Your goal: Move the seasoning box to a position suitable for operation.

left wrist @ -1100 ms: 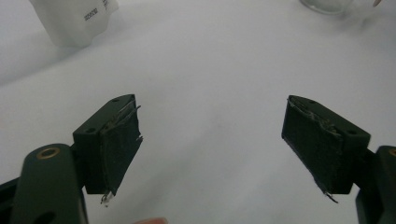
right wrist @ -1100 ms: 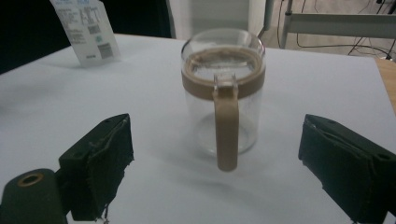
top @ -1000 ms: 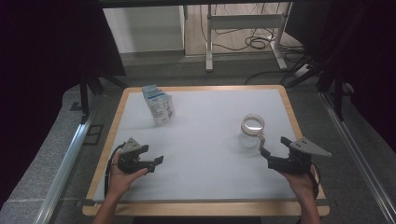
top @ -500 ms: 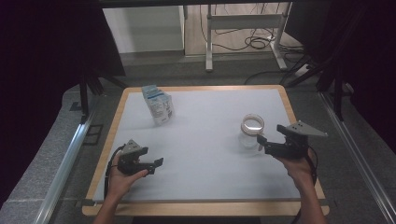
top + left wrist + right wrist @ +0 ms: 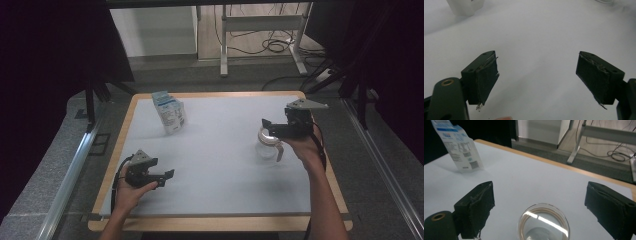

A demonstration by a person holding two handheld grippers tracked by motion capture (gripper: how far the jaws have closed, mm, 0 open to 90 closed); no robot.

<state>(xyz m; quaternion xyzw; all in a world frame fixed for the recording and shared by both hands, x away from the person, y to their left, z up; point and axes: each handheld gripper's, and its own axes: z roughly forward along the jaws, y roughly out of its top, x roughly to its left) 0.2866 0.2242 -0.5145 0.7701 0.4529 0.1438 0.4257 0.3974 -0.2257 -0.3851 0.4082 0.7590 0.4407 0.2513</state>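
A clear glass jug (image 5: 267, 143) stands on the right half of the white table (image 5: 225, 170). My right gripper (image 5: 266, 125) hovers just above and behind it, open, its jaws pointing left. In the right gripper view the jug's round rim (image 5: 544, 223) lies below and between the open jaws of that gripper (image 5: 539, 187), not touching them. A blue and white milk carton (image 5: 169, 111) stands upright at the far left, also seen as the carton (image 5: 456, 147) beyond the jaws. My left gripper (image 5: 169, 176) rests low near the front left, open and holding nothing, as the left gripper (image 5: 536, 58) over bare table.
The table has a wooden rim (image 5: 215, 223). Beyond its far edge is a grey floor with a metal table frame (image 5: 260, 22) and cables (image 5: 277, 46). Dark curtains stand at both sides. The carton's base (image 5: 465, 6) shows far ahead of the left jaws.
My right gripper has moved away from the front edge, up and to the left, until it is over the glass jug. The left gripper has stayed almost in place.
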